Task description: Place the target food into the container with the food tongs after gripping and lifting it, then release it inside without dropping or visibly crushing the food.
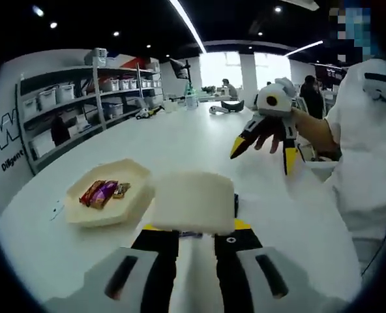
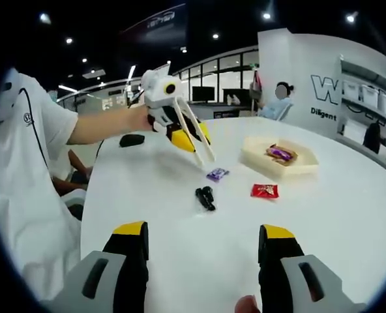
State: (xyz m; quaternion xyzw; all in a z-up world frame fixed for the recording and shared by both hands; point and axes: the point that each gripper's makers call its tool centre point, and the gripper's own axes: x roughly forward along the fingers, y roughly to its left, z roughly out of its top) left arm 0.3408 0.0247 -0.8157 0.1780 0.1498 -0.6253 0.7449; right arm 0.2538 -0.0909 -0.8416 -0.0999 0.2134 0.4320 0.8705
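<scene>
My left gripper (image 1: pixel 196 229) is shut on white food tongs (image 1: pixel 193 202), whose broad back hides what lies just ahead. In the right gripper view the left gripper (image 2: pixel 183 137) holds the tongs (image 2: pixel 196 140) pointing down, tips slightly apart just above a purple wrapped candy (image 2: pixel 217 174). A red wrapped candy (image 2: pixel 265 190) lies to its right. The cream hexagonal container (image 1: pixel 137 176) (image 2: pixel 304 168) holds several wrapped candies (image 1: pixel 102 192). My right gripper (image 2: pixel 203 244) is open with nothing between its jaws; it hovers above the table (image 1: pixel 263 160).
A small black object (image 2: pixel 205 197) lies between the candies and my right gripper. A black mouse-like thing (image 2: pixel 132 139) sits at the table's far side. The person in white (image 1: pixel 369 150) stands at the table edge. Shelves with bins (image 1: pixel 82 104) line the wall.
</scene>
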